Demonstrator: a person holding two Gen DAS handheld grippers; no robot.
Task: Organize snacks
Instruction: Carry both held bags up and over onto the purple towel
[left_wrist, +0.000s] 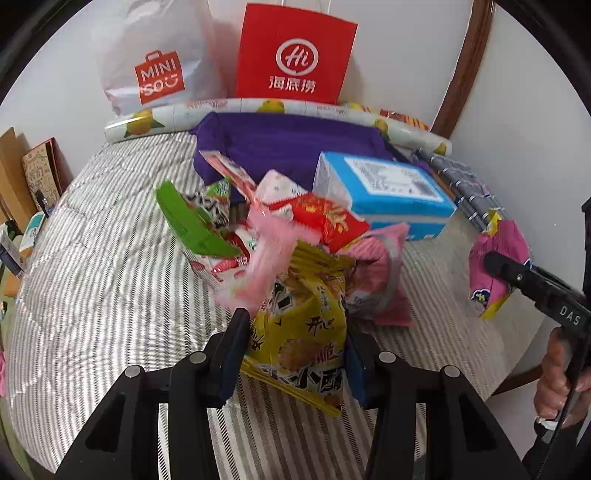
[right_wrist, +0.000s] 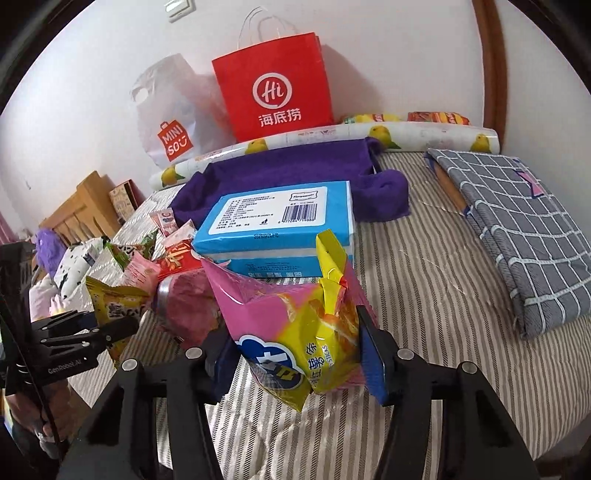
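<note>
Gripping a yellow snack bag (left_wrist: 299, 325), the left gripper (left_wrist: 295, 354) has its fingers (left_wrist: 231, 354) clenched on the bag's sides near the bottom centre of the left wrist view. The right gripper (right_wrist: 299, 354) likewise holds a pink and yellow chip bag (right_wrist: 291, 325), its fingers (right_wrist: 373, 362) pressed against the bag's edges at the lower centre of the right wrist view. Both bags appear lifted slightly above the striped bed cover (left_wrist: 92, 266).

Just beyond the yellow bag lies a loose pile of snacks (left_wrist: 258, 229): a green packet (left_wrist: 188, 221), a red packet (left_wrist: 325, 218), a pale pink wrapper (left_wrist: 258, 266) and others tangled together in mid-frame. Right behind the pile sits a blue box (right_wrist: 280, 225), and behind that a purple cloth (right_wrist: 288, 173). A roll of lemon-print paper (right_wrist: 332, 140) runs along the wall, with a red paper bag (right_wrist: 273, 85) and a white plastic bag (right_wrist: 170, 114) standing in the upper part of the frame. A folded grey checked cloth (right_wrist: 517, 229) lies at the right.

Judging by this, the sorting is at an early stage: two bags are in hand, nothing looks neatly grouped, and most of the pile remains to be dealt with.
</note>
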